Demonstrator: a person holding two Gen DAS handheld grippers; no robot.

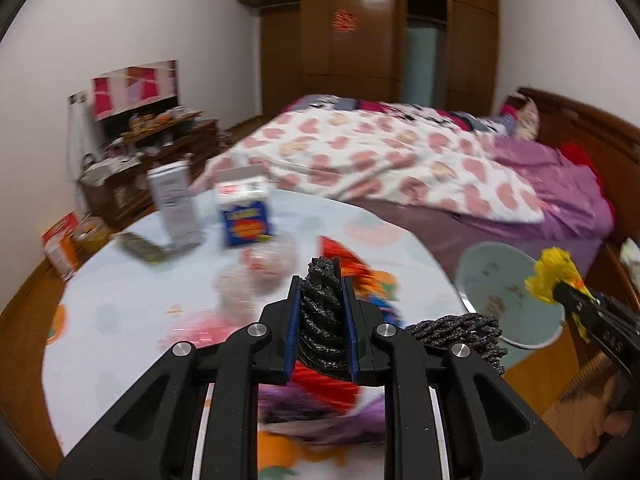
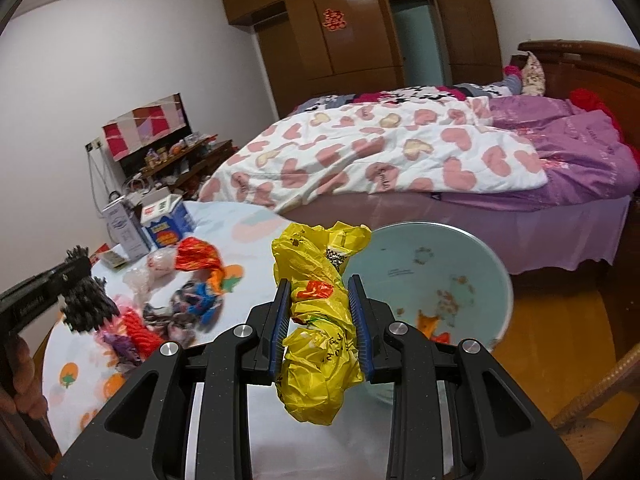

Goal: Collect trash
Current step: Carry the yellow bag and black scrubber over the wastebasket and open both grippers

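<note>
Your left gripper (image 1: 322, 304) is closed tight on a bundle of dark twisted rope (image 1: 320, 308), and part of this rope hangs loose over the right side of the jaws, so the grip holds only the thick folded middle. I think you hold it there because a soft, coarse cord like this slips out if you pinch one strand only. Your right gripper (image 2: 322, 320) is nearly closed on a crumpled yellow plastic bag (image 2: 316, 320); the thin, shiny film bulges above and below the blue ribbed pads, which squeeze it at the waist. This bag hangs just in front of the pale blue bin (image 2: 480, 264), a round smooth tub with crumbs and some scraps on its bottom, standing beside the round table (image 2: 248, 232). So the bag seems ready for dropping, while the rope is above the table and must travel to the bin. On the tablecloth with orange fruit print more trash waits: an orange foil wrapper (image 2: 198, 258), clear crinkled plastic (image 2: 156, 266), and two upright cartons (image 2: 166, 224) at the far edge.
</note>
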